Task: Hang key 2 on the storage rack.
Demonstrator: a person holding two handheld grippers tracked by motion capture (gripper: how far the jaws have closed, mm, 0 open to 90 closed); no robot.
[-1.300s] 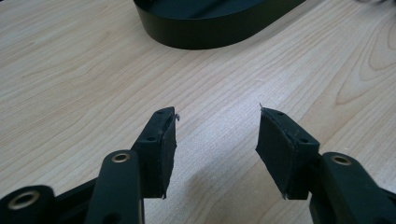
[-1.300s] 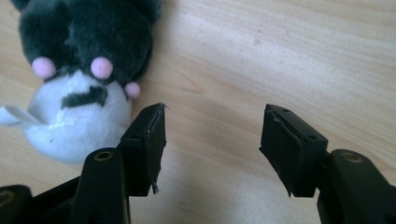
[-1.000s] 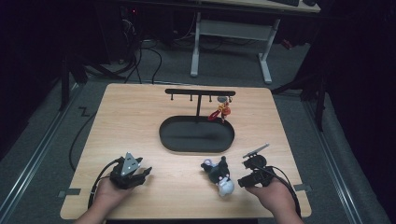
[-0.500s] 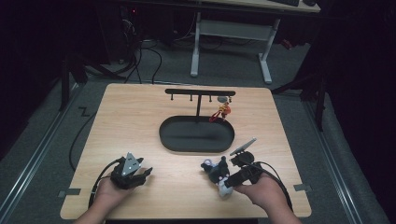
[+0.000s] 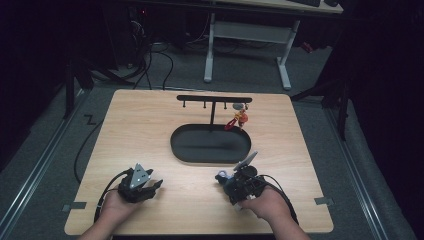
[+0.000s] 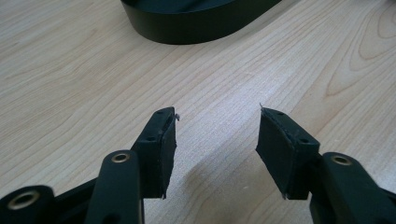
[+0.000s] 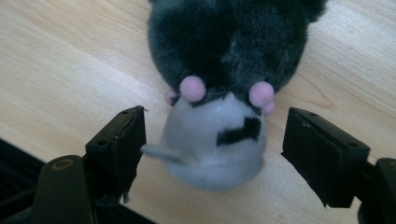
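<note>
A small plush toy, dark grey fur with a white end and pink dots, lies on the wooden table near its front edge. My right gripper hangs over it with a jaw on each side of the white end. Its jaws have just been opening, and a gap shows between each pad and the toy. In the high view the right gripper covers most of the plush toy. My left gripper rests at the front left, jaws apart with bare wood between them; the left gripper faces the tray.
A black oval tray sits mid-table, its wall ahead of the left gripper. Behind it stands a black hook rack with a red-orange figure hanging at its right end. The table's front edge is close to both hands.
My right hand has moved left and down onto the plush toy, which lay uncovered beside it before; its jaws now stand wider. The left hand has not moved.
</note>
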